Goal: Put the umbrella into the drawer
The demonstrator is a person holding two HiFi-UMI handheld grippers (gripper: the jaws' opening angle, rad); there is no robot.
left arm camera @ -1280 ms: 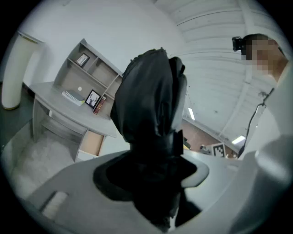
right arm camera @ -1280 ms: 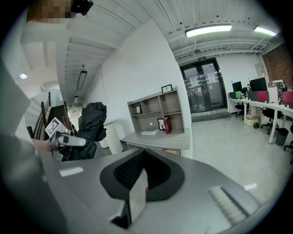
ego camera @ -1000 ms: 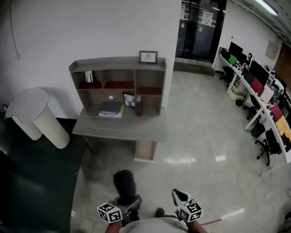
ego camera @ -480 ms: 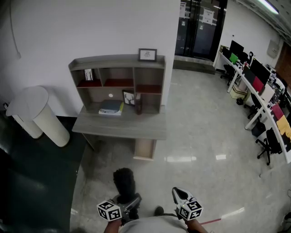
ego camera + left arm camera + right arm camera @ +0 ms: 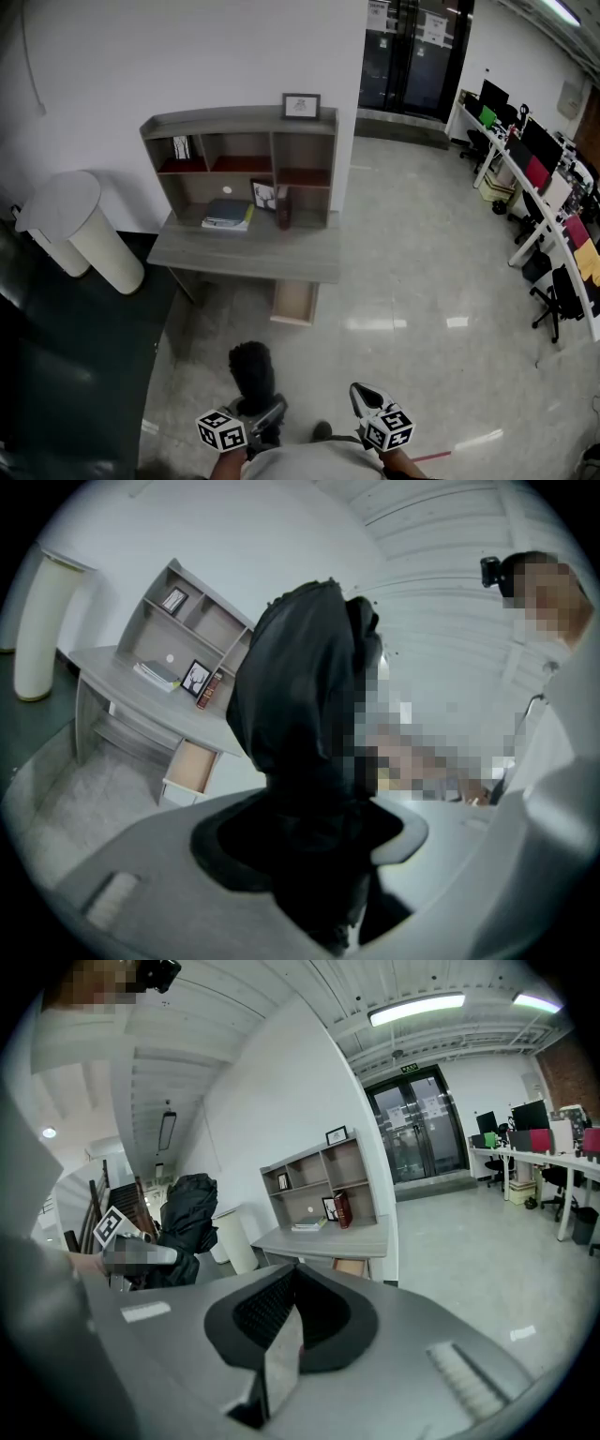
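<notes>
A folded black umbrella (image 5: 253,367) stands up from my left gripper (image 5: 263,413), which is shut on its lower end. In the left gripper view the umbrella (image 5: 300,696) fills the space between the jaws of the left gripper (image 5: 309,850). My right gripper (image 5: 362,397) hangs beside it, shut and empty; its jaws meet in the right gripper view (image 5: 286,1321), where the umbrella (image 5: 187,1215) shows at the left. The open wooden drawer (image 5: 294,303) juts out under the grey desk (image 5: 244,258), well ahead of both grippers. The drawer also shows beyond the umbrella (image 5: 190,766).
A shelf unit (image 5: 242,155) with books and picture frames stands on the desk. Two white cylinders (image 5: 80,239) lean at the left over a dark floor mat (image 5: 66,375). Office desks with monitors (image 5: 539,178) line the right; glass doors (image 5: 412,56) are at the back.
Both grippers have edged a little over the floor with the person, and the desk sits slightly higher in the head view. The left gripper's hold on the umbrella is unchanged.
</notes>
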